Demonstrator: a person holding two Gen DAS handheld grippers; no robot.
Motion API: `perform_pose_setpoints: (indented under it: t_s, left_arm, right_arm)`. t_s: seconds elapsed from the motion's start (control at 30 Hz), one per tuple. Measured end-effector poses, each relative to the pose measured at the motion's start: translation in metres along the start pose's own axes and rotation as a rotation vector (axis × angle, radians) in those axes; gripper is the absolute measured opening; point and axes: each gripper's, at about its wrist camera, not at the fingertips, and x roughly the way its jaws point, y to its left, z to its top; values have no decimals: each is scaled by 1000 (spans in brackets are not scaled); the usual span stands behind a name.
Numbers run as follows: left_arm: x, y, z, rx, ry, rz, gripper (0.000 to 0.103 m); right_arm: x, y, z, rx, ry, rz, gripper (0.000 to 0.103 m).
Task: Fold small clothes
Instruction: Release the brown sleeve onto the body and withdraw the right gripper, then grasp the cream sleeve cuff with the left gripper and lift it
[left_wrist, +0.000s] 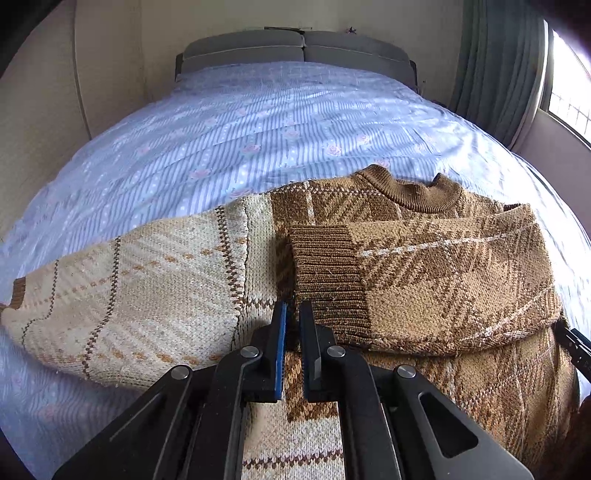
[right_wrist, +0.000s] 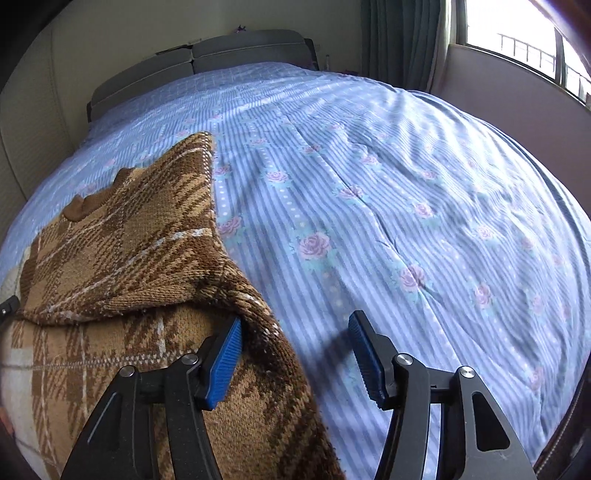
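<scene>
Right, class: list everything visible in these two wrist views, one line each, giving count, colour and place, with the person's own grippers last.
Sweater: one, brown and cream plaid knit, near end of bed, one sleeve folded across its body.
Bedsheet: one, blue striped with pink roses, covering the bed.
Headboard: one, grey, two panels, far end.
Curtain: one, grey-green, beside the window.
Window: one, bright, right wall.
Left gripper: black, blue pads, nearly shut at the sleeve cuff.
Right gripper: black, blue pads, open at the sweater's edge.

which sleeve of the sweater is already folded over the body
The brown sleeve, on the right in the left wrist view: it lies across the sweater body with its ribbed cuff at the middle. The cream sleeve lies stretched out sideways on the bedsheet.
</scene>
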Motion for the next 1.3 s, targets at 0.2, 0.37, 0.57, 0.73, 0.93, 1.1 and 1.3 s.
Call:
perform_pose_setpoints:
  t_s: [0.2,0.37,0.57,0.73,0.93,1.1,1.3]
  left_arm:
    - [-18,-2,-6,25,-14,-3,12]
    - [-38,3,-10,14,-41,-8,22]
    - [-67,27,-12,-14,-91,29,40]
    - [-84,77,-16,-74,-108,80,47]
    - [-96,166,-27,-208,-91,157,48]
    - [-102,240,-37,-326,-103,185,48]
    - [-85,298,-48,-425,-96,167,48]
  right_arm:
    - [-10,-8,-11,-18,-8,-46,63]
    - [-41,-4,-19,-21,-42,-28,64]
    - [-89,43,-6,-65,-133,59,65]
    - [-106,108,0,-142,-173,107,69]
    - [-113,185,-3,-181,-150,202,69]
    - [-123,252,-10,-243,-169,258,69]
    - [-140,323,-18,-322,-191,310,69]
